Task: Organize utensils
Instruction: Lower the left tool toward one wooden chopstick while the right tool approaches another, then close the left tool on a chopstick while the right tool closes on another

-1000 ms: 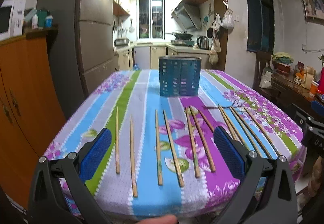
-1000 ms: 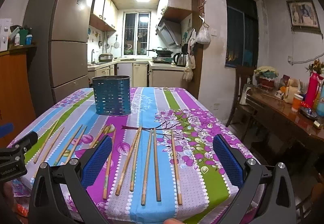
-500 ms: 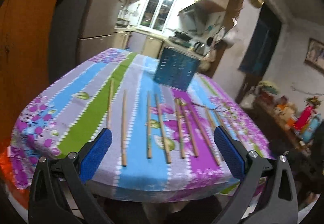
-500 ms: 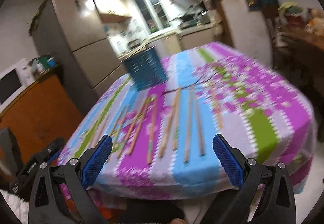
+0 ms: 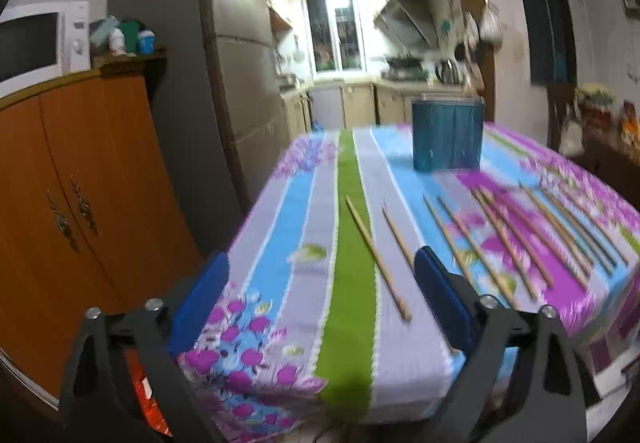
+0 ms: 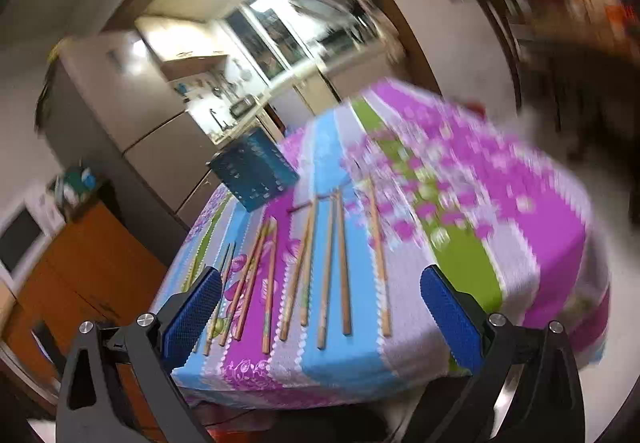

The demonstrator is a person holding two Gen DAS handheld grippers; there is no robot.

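chopsticks (image 5: 376,257) near tablecloth (image 5: 344,323) edge, blurry

A table (image 5: 352,323) (striped floral cloth) bears loose wooden chopsticks (image 6: 340,263) and a blue holder (image 5: 447,135).

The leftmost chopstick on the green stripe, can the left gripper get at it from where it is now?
Probably yes. The leftmost chopstick lies alone on the tablecloth, between the left gripper and nothing covering it. Its jaws are closing, with nothing yet gripped.
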